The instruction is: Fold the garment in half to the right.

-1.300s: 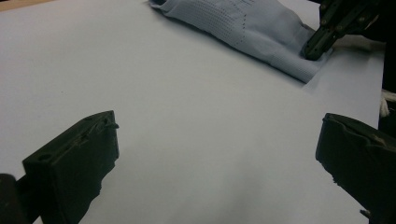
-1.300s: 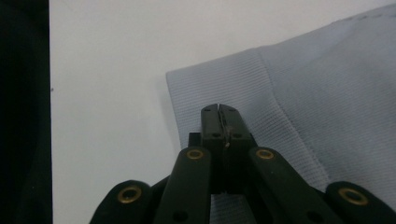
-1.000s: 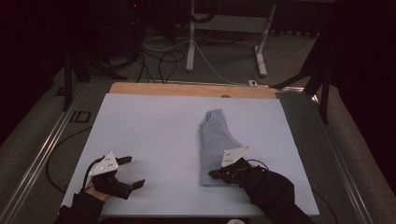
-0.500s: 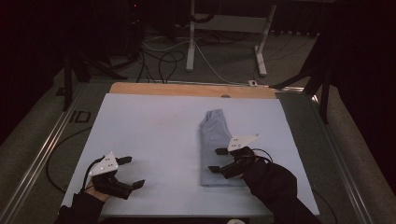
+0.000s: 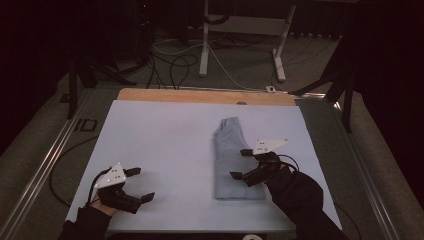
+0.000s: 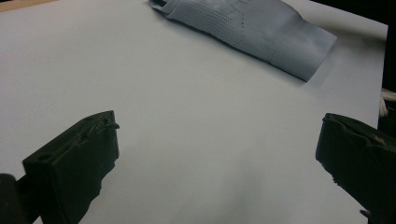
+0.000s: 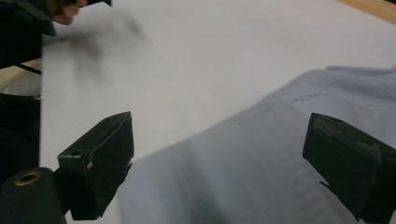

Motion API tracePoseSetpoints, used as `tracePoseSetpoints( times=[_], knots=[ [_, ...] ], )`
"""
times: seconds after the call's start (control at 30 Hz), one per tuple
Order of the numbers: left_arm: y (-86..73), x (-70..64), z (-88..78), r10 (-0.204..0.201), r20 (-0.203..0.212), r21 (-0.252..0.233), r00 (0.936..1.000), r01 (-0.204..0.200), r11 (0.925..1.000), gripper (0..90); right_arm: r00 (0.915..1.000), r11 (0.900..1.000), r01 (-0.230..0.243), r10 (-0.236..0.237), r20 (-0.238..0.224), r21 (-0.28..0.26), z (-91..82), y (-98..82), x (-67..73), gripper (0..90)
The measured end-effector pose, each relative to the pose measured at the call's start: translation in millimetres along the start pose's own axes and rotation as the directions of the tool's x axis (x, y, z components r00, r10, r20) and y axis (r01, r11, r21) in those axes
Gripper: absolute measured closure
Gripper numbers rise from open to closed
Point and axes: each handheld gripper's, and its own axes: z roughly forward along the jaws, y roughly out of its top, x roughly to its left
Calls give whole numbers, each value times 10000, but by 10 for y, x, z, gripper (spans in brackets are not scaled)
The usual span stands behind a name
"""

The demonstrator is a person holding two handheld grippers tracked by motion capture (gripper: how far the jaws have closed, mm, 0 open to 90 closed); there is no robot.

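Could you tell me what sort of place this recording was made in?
Most likely a lab or workshop set up for recording. A pale sheet covers a work table with a folded grey garment on it, loose cables run across the carpet behind, and the white legs of a desk frame stand beyond.

We saw a pale grey-blue folded cloth garment (image 5: 231,160) with dotted perforated rows, lying on a white-covered bench (image 5: 160,140) edged in tan wood.

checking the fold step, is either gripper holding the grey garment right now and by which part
Nothing is held. The right gripper has just opened above the folded grey garment; the left gripper is open over the bare white sheet.
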Motion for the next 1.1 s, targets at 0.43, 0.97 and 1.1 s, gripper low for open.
tracePoseSetpoints(
  times=[0.43, 0.97, 1.1],
  knots=[
    [-2, 1, -9, 64, -65, 62, 10000, -64, 10000, 3, 9925, 9972, -700, 724, 985, -270, -253, -350, -118, 89],
    [-3, 7, -12, -7, -101, 38, 9999, 8, 10000, 3, 9687, 9884, -1518, 1504, 1973, -85, -485, -930, -36, 89],
    [-6, -1, 3, 54, -71, 117, 10000, -53, 9999, 3, 9616, 9883, -1523, 1508, 2294, -113, -509, -1006, 3, 89]
  ],
)
